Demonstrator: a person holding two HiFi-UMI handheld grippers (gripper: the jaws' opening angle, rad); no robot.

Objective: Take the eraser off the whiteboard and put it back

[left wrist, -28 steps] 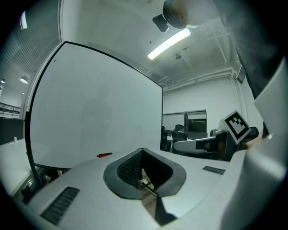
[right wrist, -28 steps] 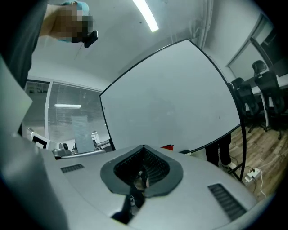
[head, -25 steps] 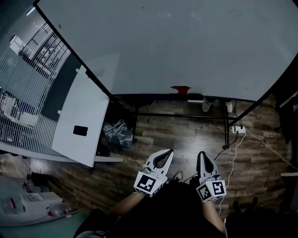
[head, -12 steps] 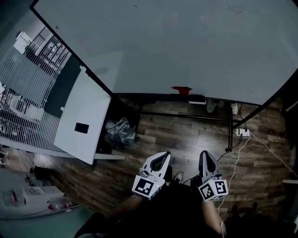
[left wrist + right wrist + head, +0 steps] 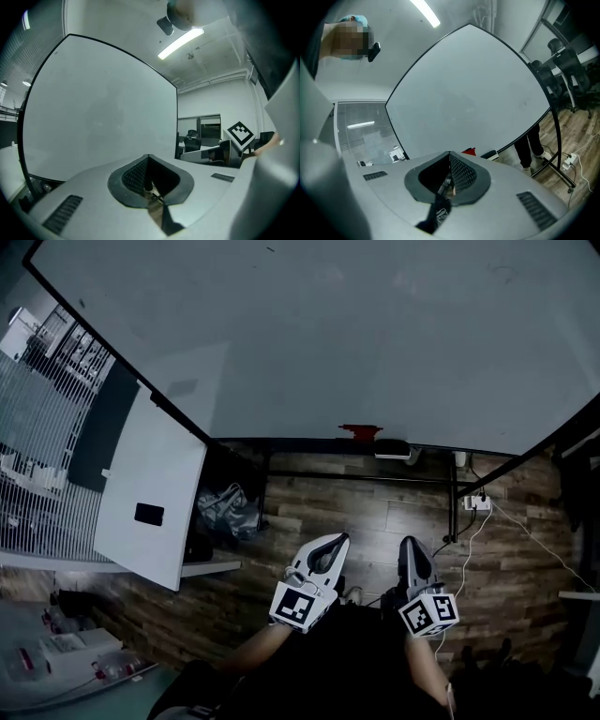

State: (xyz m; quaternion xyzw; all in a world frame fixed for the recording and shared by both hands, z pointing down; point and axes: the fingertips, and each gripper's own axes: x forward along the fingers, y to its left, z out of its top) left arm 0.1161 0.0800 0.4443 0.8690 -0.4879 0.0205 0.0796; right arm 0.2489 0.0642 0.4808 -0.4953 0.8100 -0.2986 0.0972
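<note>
A large whiteboard on a black stand fills the far side; it also shows in the left gripper view and the right gripper view. At its bottom edge sits a dark eraser, just right of a small red object. My left gripper and right gripper are held low near my body, well short of the board. Both point toward it with their jaws shut and nothing between them.
A smaller white panel leans at the left with a crumpled bag beside it on the wood floor. The stand's black legs, a power strip and white cables lie at the right. A person's legs stand beyond the board.
Both grippers have shifted a little, still shut and empty. The head view has swung, so the whiteboard fills more of the picture.
</note>
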